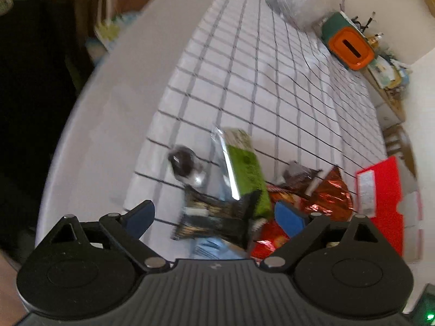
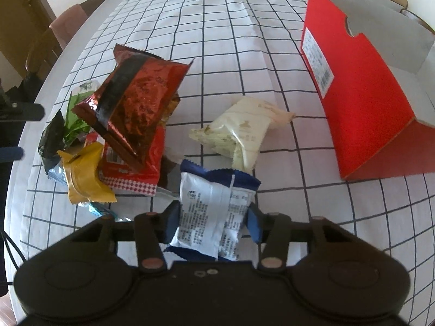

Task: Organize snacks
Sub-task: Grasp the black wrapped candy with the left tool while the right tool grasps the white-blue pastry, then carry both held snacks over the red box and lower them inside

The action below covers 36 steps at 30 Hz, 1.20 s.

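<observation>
blue-and-white snack packet [image 2: 210, 217], bottom centre of right wrist view, clamped between right gripper [image 2: 213, 224] pads | red box [image 2: 361, 103] open at right | cream packet [image 2: 239, 133] mid-frame | snack pile [image 2: 122, 125] at left | left gripper [image 1: 214, 218] jaws spread above black packet [image 1: 214, 217], blurred

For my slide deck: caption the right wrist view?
Right gripper closes on a blue-white packet; red box waits nearby.

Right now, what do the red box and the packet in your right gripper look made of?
Red box: likely cardboard, matte red outside, plain pale inside, crisp folded edges. Blue and white packet, between the right gripper fingers: thin plastic film, slightly glossy, crimped serrated ends, wrinkled.
</observation>
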### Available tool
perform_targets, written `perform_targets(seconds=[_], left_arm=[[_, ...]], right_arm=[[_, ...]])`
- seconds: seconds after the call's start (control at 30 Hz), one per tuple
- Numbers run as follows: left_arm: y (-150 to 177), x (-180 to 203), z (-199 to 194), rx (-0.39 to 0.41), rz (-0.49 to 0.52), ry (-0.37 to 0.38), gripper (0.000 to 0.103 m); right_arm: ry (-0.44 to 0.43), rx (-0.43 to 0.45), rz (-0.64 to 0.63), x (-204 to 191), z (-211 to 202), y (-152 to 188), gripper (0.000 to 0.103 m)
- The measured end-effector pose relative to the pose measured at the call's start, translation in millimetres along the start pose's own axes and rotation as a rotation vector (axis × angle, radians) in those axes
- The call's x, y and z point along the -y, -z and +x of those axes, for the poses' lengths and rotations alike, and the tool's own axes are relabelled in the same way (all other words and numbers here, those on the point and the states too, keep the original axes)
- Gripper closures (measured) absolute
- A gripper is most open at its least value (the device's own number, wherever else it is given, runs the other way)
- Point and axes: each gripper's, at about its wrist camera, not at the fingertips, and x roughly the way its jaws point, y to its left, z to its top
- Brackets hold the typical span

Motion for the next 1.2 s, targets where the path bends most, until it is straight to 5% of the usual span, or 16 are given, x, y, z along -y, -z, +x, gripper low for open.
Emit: perform_targets(seconds=[0.2, 0.4, 0.53, 0.87, 1.2], left_arm=[[-1.6, 1.4, 24.1, -0.073, 0.04, 0.008, 0.008], [-1.3, -3.4, 31.0, -0.104, 0.028, 0.027, 0.039], [-3.7, -5.1, 27.3, -0.088, 0.022, 0.033, 0.047], [4.5, -12.6, -0.5, -0.03, -0.007, 0.029, 0.049], [20.6, 25.3, -56.7, 0.059, 0.061, 0.038, 0.049]], right_arm=[[-0.006, -0.002, 0.008, 2.0, -1.3, 2.0, 0.055], [-0.009, 0.007, 0.022, 3.0, -3.8, 1.8, 0.056], [-0.004, 0.019, 0.024, 3.5, -7.8, 2.2, 0.056], [-0.008, 0.095, 0.031, 19.4, -44.7, 1.7, 0.056], [-0.048, 0.179, 0.031, 44.0, -91.8, -5.9, 0.056]])
